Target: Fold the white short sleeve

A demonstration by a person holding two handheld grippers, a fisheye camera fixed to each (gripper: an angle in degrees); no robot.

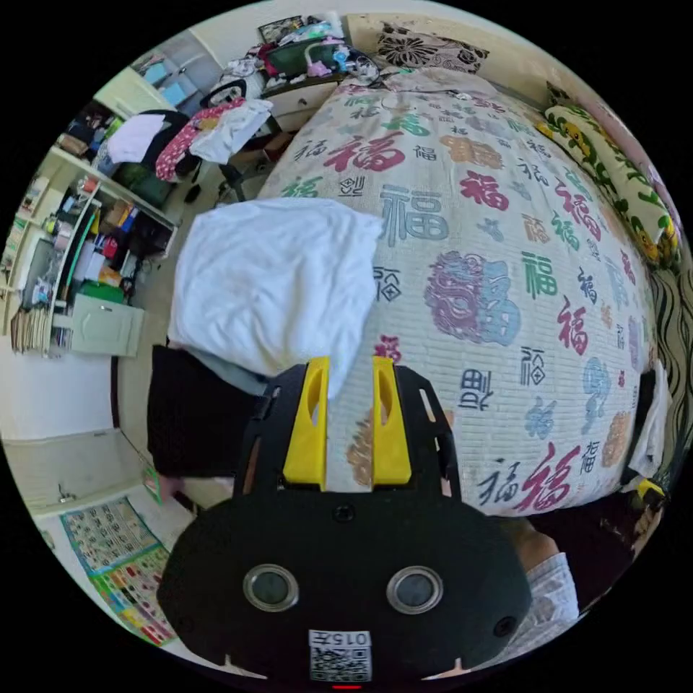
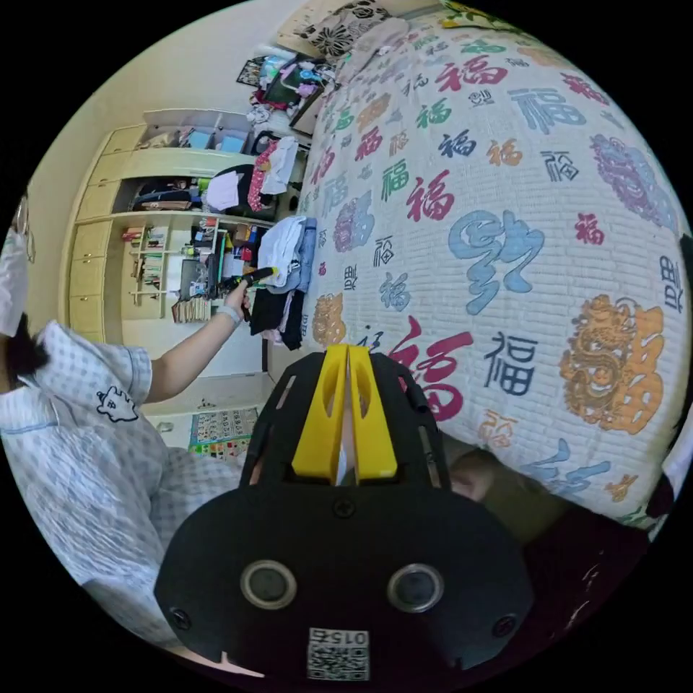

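Note:
The white short sleeve (image 1: 274, 281) lies folded on top of a stack of clothes at the bed's edge, over a grey-blue piece (image 1: 227, 364) and a black one (image 1: 191, 415). My left gripper (image 1: 350, 364) is open right at the shirt's near corner; that corner reaches into the gap, and the jaws stand apart from it. In the right gripper view the same stack (image 2: 283, 245) sits far off, and a person's hand holds the left gripper (image 2: 261, 273) against it. My right gripper (image 2: 348, 354) is shut with its jaws touching, above the bedspread (image 2: 505, 216).
The bed has a quilt (image 1: 505, 274) printed with coloured characters and a flowered pillow (image 1: 613, 173) along its far side. Shelves (image 1: 79, 245) and a chair heaped with clothes (image 1: 209, 133) stand beyond the stack. A printed mat (image 1: 119, 556) lies on the floor. The person's body (image 2: 94, 462) is at the left.

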